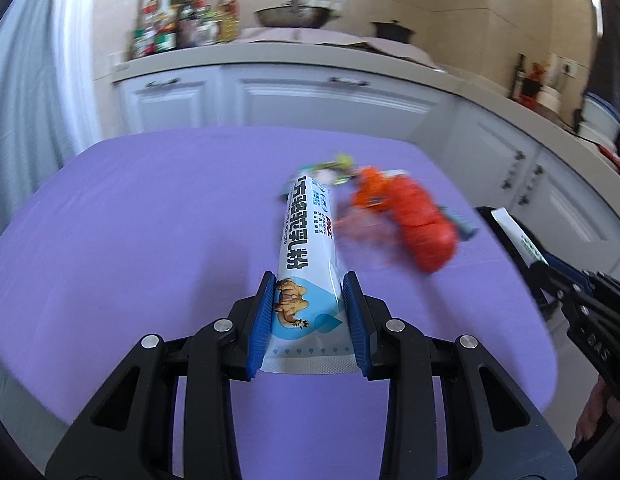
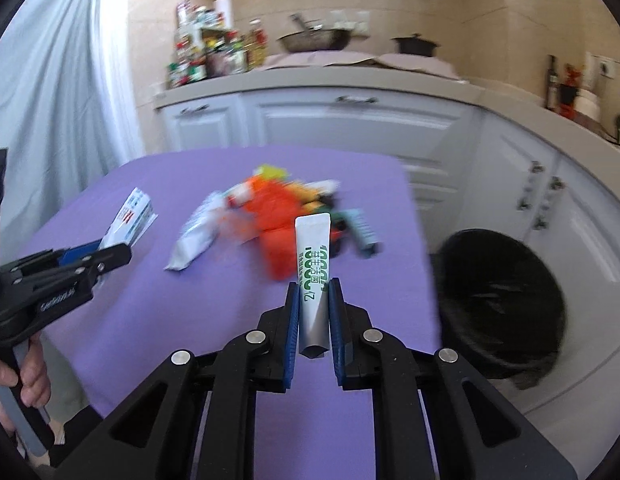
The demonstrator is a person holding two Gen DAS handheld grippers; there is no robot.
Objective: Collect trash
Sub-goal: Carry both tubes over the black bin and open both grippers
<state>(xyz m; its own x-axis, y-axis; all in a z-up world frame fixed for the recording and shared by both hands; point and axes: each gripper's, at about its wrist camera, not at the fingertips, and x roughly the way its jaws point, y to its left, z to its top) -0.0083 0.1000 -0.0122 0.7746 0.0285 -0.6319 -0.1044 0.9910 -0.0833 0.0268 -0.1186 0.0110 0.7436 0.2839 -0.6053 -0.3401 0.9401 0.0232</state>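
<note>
My left gripper [image 1: 310, 284] is shut on a long white milk-powder sachet [image 1: 305, 248] with a camel print, held above the purple table [image 1: 129, 240]. It also shows in the right wrist view [image 2: 109, 252] at the left with the sachet [image 2: 129, 216]. My right gripper [image 2: 314, 292] is shut on a narrow white stick sachet [image 2: 312, 264] with green print, above the table's right part. It shows at the right edge of the left wrist view [image 1: 546, 264]. A pile of trash with an orange wrapper [image 2: 273, 216] and a white packet [image 2: 197, 236] lies mid-table.
A black-lined trash bin [image 2: 498, 292] stands on the floor right of the table. White kitchen cabinets [image 2: 350, 120] and a counter with bottles [image 2: 213, 52], a wok and a pot run behind. A grey curtain [image 2: 49, 80] hangs at the left.
</note>
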